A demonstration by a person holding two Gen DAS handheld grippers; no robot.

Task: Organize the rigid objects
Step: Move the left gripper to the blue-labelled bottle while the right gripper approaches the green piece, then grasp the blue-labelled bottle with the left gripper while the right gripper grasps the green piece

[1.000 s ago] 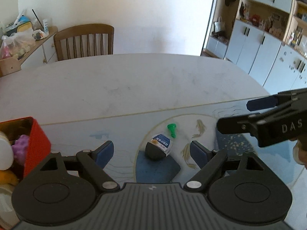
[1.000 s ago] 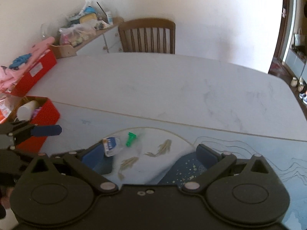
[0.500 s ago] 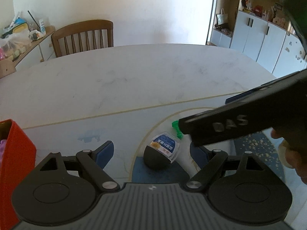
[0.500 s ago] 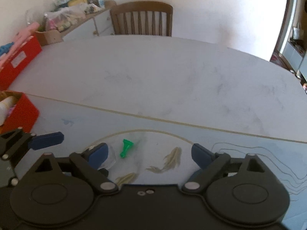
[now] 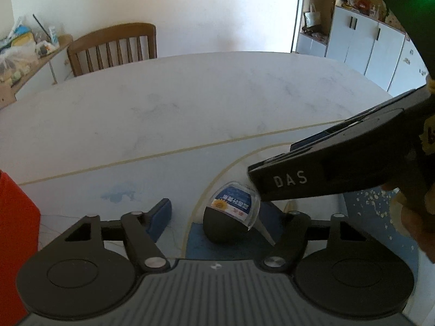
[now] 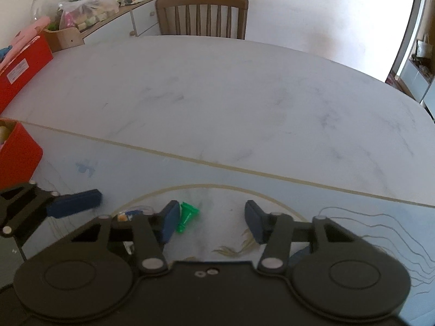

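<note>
Item: green peg (image 6: 186, 216), small, light, hard plastic, likely slippery; lies on surface (image 6: 217, 103) between spread right tongs (image 6: 212, 221), touching one pad. Grip across stem. Left tongs (image 5: 217, 214) spread around dark capsule (image 5: 228, 222).

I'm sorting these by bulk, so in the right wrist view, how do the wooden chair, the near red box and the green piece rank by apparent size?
1. Wooden chair, largest as seen, though far off.
2. Red box, cut by the frame edge and nearer the camera, so its rank against the chair is unsure.
3. Green piece, clearly smallest, lying between the right tongs.
</note>
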